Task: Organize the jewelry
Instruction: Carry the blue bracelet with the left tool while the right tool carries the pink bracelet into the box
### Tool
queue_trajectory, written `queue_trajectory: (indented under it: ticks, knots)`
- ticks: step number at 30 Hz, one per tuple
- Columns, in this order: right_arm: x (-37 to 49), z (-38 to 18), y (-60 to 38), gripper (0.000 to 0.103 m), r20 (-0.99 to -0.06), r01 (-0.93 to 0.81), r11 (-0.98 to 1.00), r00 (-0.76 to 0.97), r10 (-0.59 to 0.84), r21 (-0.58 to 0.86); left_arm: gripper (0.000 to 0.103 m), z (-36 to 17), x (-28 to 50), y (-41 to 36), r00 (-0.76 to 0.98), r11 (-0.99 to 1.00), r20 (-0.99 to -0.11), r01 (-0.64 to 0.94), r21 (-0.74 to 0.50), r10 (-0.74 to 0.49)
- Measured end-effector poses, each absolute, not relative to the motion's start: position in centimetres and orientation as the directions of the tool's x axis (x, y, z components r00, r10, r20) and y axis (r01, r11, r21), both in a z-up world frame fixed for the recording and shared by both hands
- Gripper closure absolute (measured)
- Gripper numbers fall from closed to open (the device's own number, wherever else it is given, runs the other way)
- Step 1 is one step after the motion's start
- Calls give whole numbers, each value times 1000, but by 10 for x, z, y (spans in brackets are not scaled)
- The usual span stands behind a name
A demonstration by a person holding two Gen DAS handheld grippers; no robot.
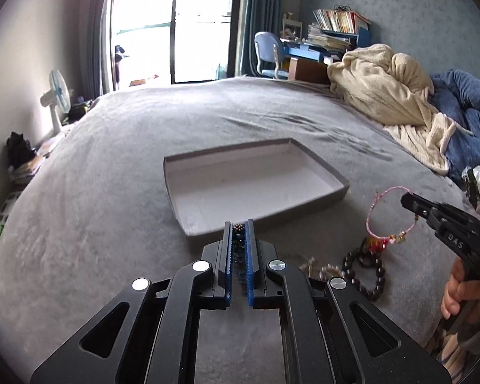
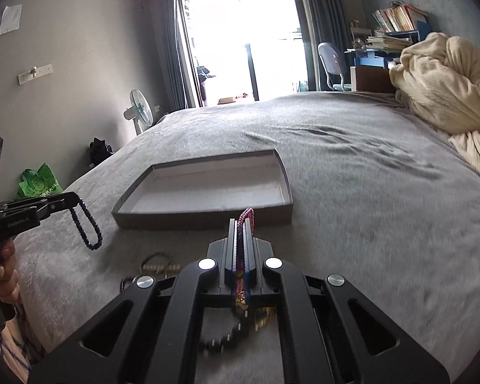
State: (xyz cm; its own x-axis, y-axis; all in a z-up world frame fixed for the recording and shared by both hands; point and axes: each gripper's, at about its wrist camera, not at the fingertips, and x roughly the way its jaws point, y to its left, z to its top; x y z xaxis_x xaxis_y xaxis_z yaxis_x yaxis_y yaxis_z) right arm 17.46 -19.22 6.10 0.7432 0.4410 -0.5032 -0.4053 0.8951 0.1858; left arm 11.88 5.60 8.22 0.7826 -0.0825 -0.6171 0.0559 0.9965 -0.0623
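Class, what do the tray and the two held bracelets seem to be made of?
Tray: likely grey cardboard, matte, thin folded walls.
Dark bracelet, held by left gripper: glossy faceted beads, maybe glass.
Pink bracelet, held by right gripper: thin cord, gold-coloured charms.

A: Over the shallow gray tray [image 1: 320, 188] nothing stands; its floor lies bare, with only low walls to cross.

B: The gray bedspread [image 2: 352, 160] beyond it is open too.

A: Near the front, a dark wooden bead bracelet [image 1: 364, 272] and a pearl bracelet [image 2: 158, 267] lie loose; the cream blanket [image 1: 384, 86] heaps up far right.
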Motion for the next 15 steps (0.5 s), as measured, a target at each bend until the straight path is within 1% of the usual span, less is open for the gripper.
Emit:
queue_trajectory:
  ticks: [6, 15]
  knots:
    - [210, 72, -179, 100, -504, -418, 890, 738, 449, 181, 96, 103, 139, 65, 804, 996, -588, 56, -76, -90]
    - [253, 73, -152, 100, -525, -446, 879, 714, 464, 170, 96, 114, 173, 62, 810, 997, -581, 57, -48, -74]
